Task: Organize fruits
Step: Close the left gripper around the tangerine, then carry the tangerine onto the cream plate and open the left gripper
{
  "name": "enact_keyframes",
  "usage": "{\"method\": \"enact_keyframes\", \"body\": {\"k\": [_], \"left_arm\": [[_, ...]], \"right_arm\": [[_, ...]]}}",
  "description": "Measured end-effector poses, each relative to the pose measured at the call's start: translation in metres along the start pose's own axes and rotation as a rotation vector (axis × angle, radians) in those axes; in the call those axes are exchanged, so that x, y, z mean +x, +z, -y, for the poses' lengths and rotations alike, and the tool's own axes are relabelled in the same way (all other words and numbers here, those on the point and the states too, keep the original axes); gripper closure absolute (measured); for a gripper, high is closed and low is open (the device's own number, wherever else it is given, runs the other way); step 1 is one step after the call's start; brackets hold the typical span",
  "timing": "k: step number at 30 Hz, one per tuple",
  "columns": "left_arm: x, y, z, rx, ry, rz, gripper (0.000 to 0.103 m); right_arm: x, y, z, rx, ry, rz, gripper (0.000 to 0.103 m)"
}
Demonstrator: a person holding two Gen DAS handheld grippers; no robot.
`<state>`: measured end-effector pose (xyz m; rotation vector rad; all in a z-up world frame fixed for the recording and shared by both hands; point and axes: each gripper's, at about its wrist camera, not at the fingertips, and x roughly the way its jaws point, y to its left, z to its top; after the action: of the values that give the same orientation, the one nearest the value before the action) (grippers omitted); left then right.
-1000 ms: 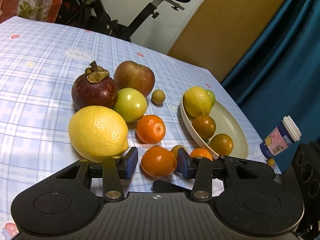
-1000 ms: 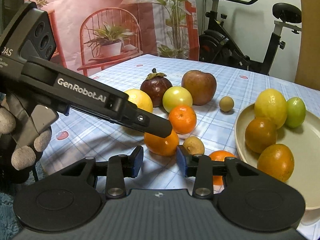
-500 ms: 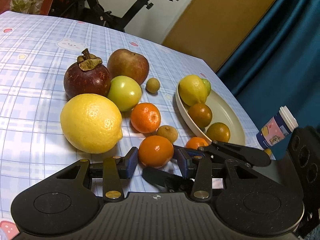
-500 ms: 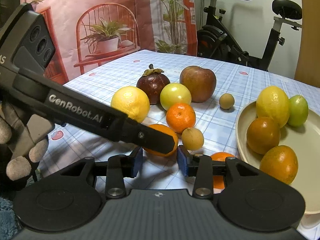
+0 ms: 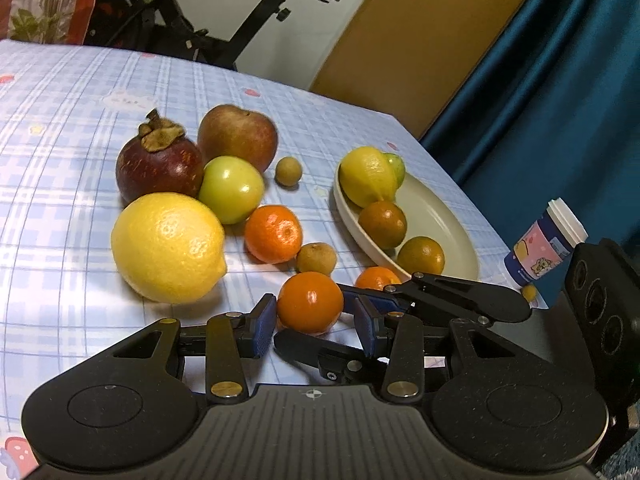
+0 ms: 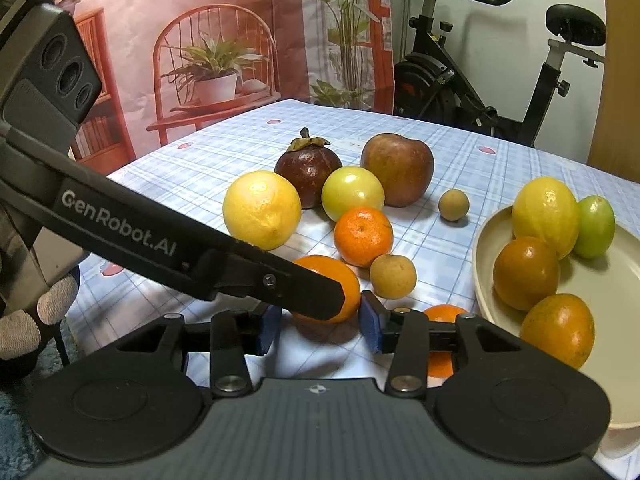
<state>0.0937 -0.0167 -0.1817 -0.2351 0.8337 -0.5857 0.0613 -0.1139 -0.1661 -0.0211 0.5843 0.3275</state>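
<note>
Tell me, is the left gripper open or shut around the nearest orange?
Open: the left gripper has a blue pad each side of the orange, with gaps visible.

The left claw [image 6: 312,312] crosses in front of the nearest orange [image 6: 332,280] in the right wrist view and hides its lower left part. Whether either claw's pads touch this orange cannot be determined. To the right of the right claw [image 6: 320,330], its own finger covers most of a small mandarin [image 6: 444,314]. Further right, the plate [image 6: 480,256] is cut off by the picture's edge. In the left wrist view, the yellow fruit [image 5: 370,176] on the plate conceals most of the green fruit [image 5: 396,162] behind it.
</note>
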Motion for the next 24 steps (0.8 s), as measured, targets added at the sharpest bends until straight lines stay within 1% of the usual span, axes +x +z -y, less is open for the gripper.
{"method": "enact_keyframes", "body": {"k": [4,11,17,24], "left_arm": [[-0.003,0.003,0.016,0.067,0.019,0.019,0.059],[0.001,0.015,0.044,0.153,0.022,0.021,0.059],[0.020,0.029,0.071,0.227,0.023,-0.007,0.059],[0.050,0.038,0.090,0.248,0.029,-0.055,0.059]], "right_arm": [[-0.011,0.001,0.002,0.007,-0.003,0.046,0.058],[-0.032,0.001,0.010,0.034,-0.028,0.106,0.058],[-0.050,-0.002,0.027,0.095,-0.067,0.153,0.058],[-0.062,-0.009,0.056,0.200,-0.107,0.177,0.058]]}}
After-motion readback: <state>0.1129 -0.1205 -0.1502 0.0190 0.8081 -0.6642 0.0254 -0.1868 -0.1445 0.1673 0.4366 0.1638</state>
